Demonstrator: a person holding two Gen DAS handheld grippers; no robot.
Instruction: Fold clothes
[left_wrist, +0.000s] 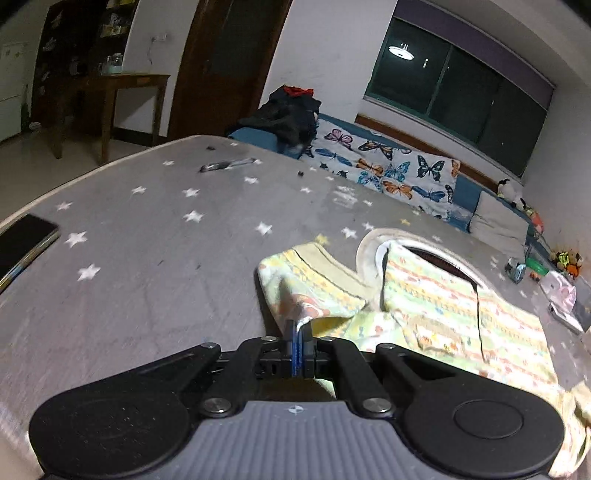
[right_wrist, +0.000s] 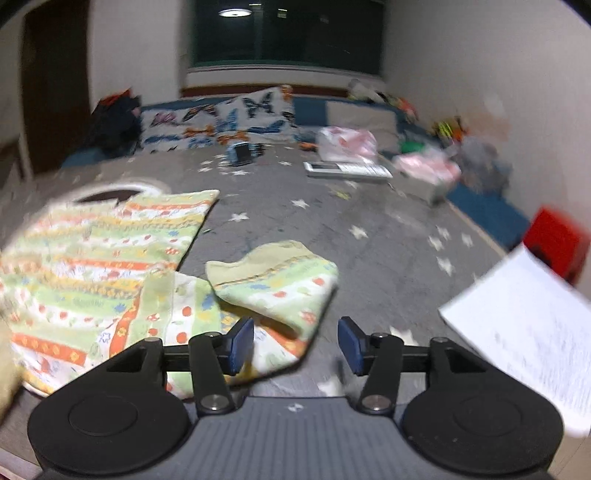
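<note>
shirt (left_wrist: 461, 306) flat on bed (left_wrist: 147, 258) | left gripper (left_wrist: 298, 332) pinches sleeve (left_wrist: 295, 291) tight | right gripper (right_wrist: 295, 343) wide apart, holds nothing | tip: lay sleeve over shirt, smooth.

The white paper (right_wrist: 524, 332) runs off the right edge, and the far bedside clutter (right_wrist: 424, 162) is blurred.

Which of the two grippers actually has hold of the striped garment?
The left gripper: its blue pads are shut on a sleeve edge of the striped garment. The right gripper stands open, nothing pinched.
</note>
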